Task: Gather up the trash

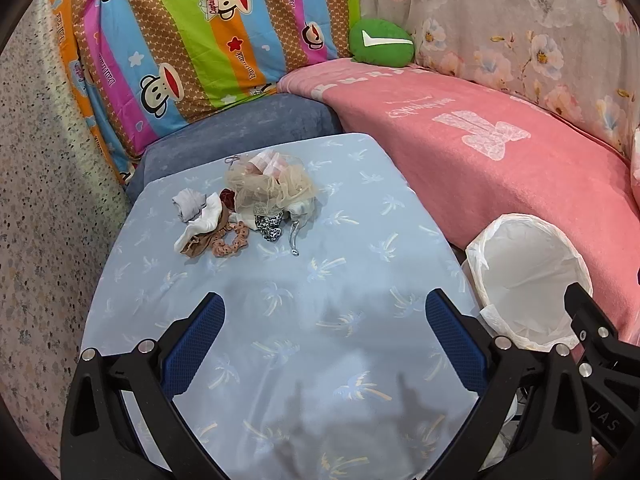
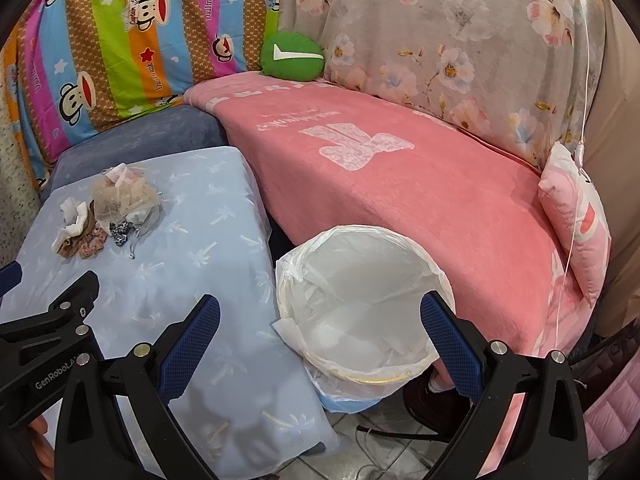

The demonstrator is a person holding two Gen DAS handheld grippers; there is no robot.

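**Both grippers empty, trash pile ahead, bin to the right**

The left gripper (image 1: 322,344) hangs over the near part of the pale blue palm-print cloth (image 1: 360,264) with its blue-padded fingers spread wide and nothing between them. The right gripper (image 2: 318,344) is equally wide apart and empty, and it sits above the mouth of the white-lined waste bin (image 2: 400,376).

The step in hand looks like the first reach. To do it well, the left gripper should go forward and slightly left, come down over one loose piece at the pile's near edge, and close low enough to catch the fabric without pinching the cloth beneath. The pink scrunchie (image 1: 231,242) or the white sock (image 1: 200,220) are the easiest first picks; the beige netting (image 1: 272,188) is draped over other pieces and may drag them along.

The trash pile (image 1: 244,204) lies well ahead of the left gripper, toward the far end of the cloth, near the grey-blue cushion (image 1: 248,120). From the right gripper it is far off to the left. The bin stands just beside the cloth's right edge, against the pink blanket (image 2: 400,184), so each carry runs rightward across open cloth. A small silver hair clip (image 1: 294,240) at the pile's right edge may slip from the pads.
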